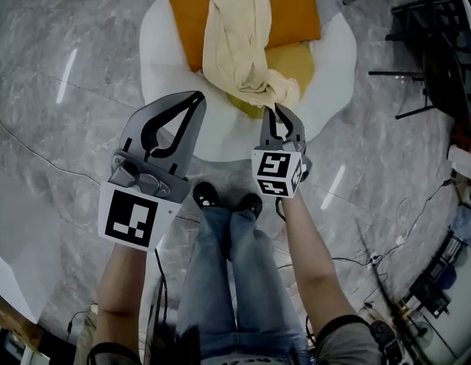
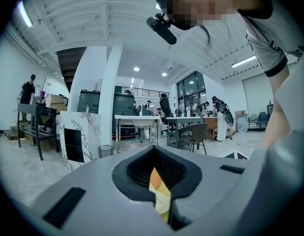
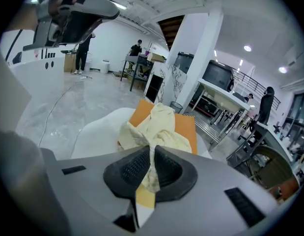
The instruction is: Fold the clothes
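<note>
At the left of the head view, the left hand-held gripper (image 1: 197,97) hangs over the near edge of the round white worktop (image 1: 160,48) with its jaws drawn together. No fabric hangs from it there. In its own view a thin sliver of orange and cream shows in the slit between the jaws, but it is unclear whether that is pinched or merely seen through the gap.

Further right, an orange cloth (image 1: 183,17) lies flat on the worktop, and the cream garment (image 1: 233,36) is draped over it in a long rumpled bundle.

At the right, the right hand-held gripper (image 1: 279,112) has its jaws clamped narrowly on the bunched near end of the cream garment, and the fabric rises between the ribbed pads (image 3: 137,166).

The garment looks light, thin and limp, so it should sag and crease wherever it is unsupported and will probably drag across the orange cloth. Taking a second corner or hem edge with the left hand-held gripper, well apart from the right one's hold, would likely let it be spread flat before folding.
</note>
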A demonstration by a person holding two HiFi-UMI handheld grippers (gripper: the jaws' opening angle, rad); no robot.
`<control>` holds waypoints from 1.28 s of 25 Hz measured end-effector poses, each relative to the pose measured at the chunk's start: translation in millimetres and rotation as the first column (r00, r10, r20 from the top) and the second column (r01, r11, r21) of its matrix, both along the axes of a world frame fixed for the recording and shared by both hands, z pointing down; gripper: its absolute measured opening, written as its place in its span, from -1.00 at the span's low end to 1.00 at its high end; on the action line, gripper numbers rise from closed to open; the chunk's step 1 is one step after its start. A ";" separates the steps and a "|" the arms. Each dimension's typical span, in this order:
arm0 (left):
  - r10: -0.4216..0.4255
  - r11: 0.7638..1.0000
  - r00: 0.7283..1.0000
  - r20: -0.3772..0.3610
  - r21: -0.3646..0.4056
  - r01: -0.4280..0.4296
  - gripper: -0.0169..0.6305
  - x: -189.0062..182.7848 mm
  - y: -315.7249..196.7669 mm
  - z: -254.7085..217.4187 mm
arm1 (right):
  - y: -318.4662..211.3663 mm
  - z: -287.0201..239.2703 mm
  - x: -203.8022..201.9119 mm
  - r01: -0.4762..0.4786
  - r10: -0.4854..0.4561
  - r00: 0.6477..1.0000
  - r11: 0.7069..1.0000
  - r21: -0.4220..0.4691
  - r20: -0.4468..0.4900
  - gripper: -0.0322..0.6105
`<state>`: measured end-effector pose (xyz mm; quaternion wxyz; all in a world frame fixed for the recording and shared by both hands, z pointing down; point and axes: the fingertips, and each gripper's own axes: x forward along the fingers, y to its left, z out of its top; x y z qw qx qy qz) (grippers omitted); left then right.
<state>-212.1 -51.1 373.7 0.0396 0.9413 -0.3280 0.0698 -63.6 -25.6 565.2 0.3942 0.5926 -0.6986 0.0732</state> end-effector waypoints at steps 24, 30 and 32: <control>-0.193 0.981 0.981 0.001 0.030 0.193 -0.94 31.3 -109.2 -44.9 | -192.3 -80.9 14.6 0.297 -0.291 0.954 0.951 0.089 -0.071 -0.81; -0.258 0.965 0.966 0.006 0.057 0.257 -0.94 47.5 -141.6 -57.9 | -240.4 -92.3 18.8 0.380 -0.372 0.924 0.919 0.101 -0.087 -0.81; -0.266 0.962 0.964 0.000 0.062 0.266 -0.94 53.2 -148.0 -60.4 | -252.5 -95.9 21.2 0.385 -0.377 0.922 0.917 0.107 -0.084 -0.81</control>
